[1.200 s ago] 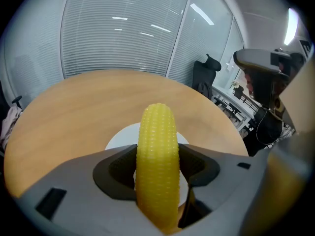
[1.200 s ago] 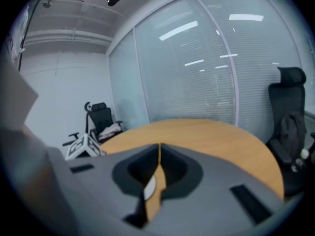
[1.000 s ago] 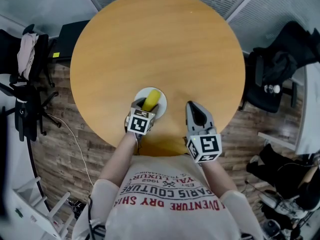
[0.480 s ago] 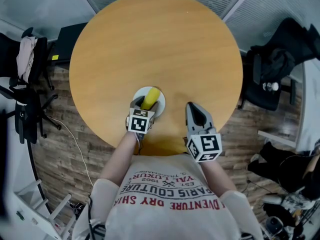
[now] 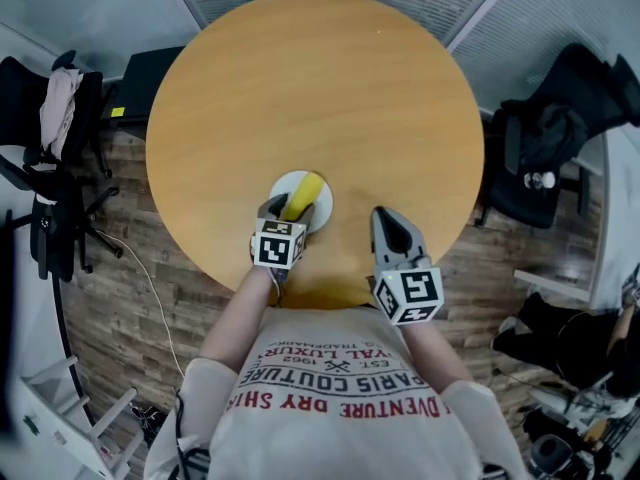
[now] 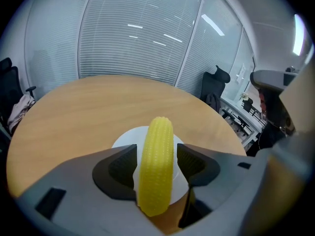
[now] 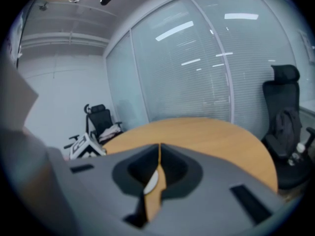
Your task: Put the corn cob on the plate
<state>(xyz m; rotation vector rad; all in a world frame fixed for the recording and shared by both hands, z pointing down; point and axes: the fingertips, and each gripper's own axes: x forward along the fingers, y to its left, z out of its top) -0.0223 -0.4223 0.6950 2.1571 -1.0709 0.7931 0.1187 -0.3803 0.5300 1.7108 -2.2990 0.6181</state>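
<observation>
1. Glass walls with blinds close in an office with a wood-plank floor (image 5: 130, 298). A round wooden table (image 5: 320, 88) fills the middle of the head view.
2. One dark office chair (image 5: 545, 143) stands off the table at 3 o'clock. Another chair (image 5: 50, 188), draped with cloth, stands at 9 o'clock.
3. A small white plate (image 5: 323, 208) sits on the table at about 6 o'clock, close to the near edge.
4. The left gripper (image 5: 291, 211) reaches over the plate's near side. Its marker cube faces the head camera.
5. In the left gripper view, the jaws are part-way apart and press against both sides of the corn cob (image 6: 156, 166), which they hold.
6. The yellow cob is over the plate, and its free tip points toward 1 o'clock. Whether it touches the plate I cannot tell.
7. The right gripper (image 5: 386, 216) is over the table at 5 o'clock, near the plate but apart from it.
8. In the right gripper view, its jaws meet with only a thin slit between them, and nothing is in their grip.
</observation>
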